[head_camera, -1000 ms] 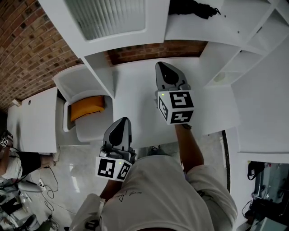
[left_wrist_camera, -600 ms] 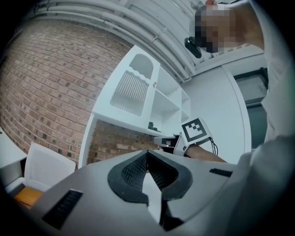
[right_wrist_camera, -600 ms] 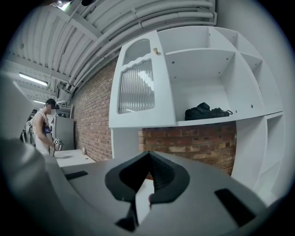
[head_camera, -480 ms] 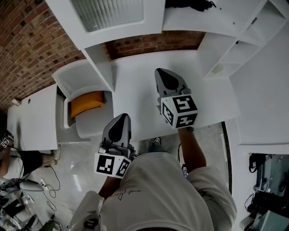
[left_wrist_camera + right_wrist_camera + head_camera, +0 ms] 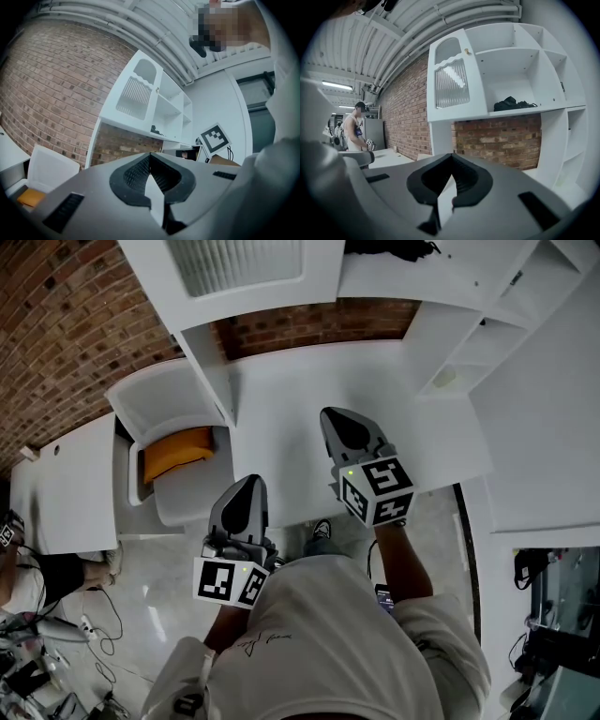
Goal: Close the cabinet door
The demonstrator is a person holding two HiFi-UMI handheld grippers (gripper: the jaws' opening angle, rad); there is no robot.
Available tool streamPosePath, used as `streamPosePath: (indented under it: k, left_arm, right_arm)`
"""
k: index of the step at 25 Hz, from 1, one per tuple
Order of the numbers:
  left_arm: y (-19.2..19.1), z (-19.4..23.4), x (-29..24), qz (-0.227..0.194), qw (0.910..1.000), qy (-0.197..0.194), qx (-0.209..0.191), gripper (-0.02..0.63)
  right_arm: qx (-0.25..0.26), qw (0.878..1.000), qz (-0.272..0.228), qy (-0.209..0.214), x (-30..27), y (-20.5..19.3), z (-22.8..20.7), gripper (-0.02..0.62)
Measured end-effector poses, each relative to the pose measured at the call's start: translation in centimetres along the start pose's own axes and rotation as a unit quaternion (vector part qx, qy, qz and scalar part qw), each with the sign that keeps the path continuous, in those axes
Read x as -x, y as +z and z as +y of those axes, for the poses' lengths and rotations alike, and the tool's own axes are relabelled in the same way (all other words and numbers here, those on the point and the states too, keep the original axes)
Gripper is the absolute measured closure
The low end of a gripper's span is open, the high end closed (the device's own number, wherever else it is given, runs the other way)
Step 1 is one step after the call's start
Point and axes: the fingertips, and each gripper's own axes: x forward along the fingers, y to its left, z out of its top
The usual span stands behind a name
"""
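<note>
Head view, table: white table (image 5: 281,427) against a brick wall (image 5: 56,324).
Head view, cabinet door: white door with a ribbed pane (image 5: 239,273), at the top left, above the table.
Head view, shelf: open shelf to the right of the door, with a black cloth (image 5: 389,247) on it.
Head view, chair: white chair (image 5: 164,399) left of the table, with an orange cushion (image 5: 173,454) in it.
Head view, left gripper: left gripper (image 5: 249,486) at the table's near edge, pointing at the wall.
Head view, right gripper: right gripper (image 5: 336,420) over the table, further in, apart from the cabinet.
Left gripper view, jaws: tips pressed together, nothing between them.
Left gripper view, background: the cabinet door up and to the left, well apart; the right gripper's marker cube (image 5: 214,139) to the right.
Right gripper view, jaws: tips meet, nothing held.
Right gripper view, cabinet door: flush over the left compartment, with a small knob (image 5: 465,50) near its top right corner.
Right gripper view, background: a person (image 5: 355,129) stands far off at the left.
</note>
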Motion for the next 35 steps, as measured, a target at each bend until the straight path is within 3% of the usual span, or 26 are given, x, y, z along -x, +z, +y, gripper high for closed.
streamPosePath:
  k: [11,20,27,35]
  left_arm:
    - [-1.3,0.4,2.1,0.032,0.9995,0.001,-0.005,0.591]
    - [-2.0,0.9,4.5,0.048,0.9987,0.014,-0.010,0.591]
    - [-2.1,0.7,6.1,0.057,0.9979,0.012,-0.028,0.591]
    - [-2.1,0.0,7.9,0.046,0.9985,0.010,-0.028,0.591]
  right_arm:
    - [-0.030,0.998,0.042,0.035,4.0,-4.1,4.2,0.572]
    - [-0.037,0.997,0.062,0.029,7.1,-6.3,6.6,0.572]
    - [-0.048,0.997,0.047,0.028,9.7,-6.5,7.7,0.572]
    - [-0.051,0.997,0.051,0.010,12.6,-7.5,8.3,0.572]
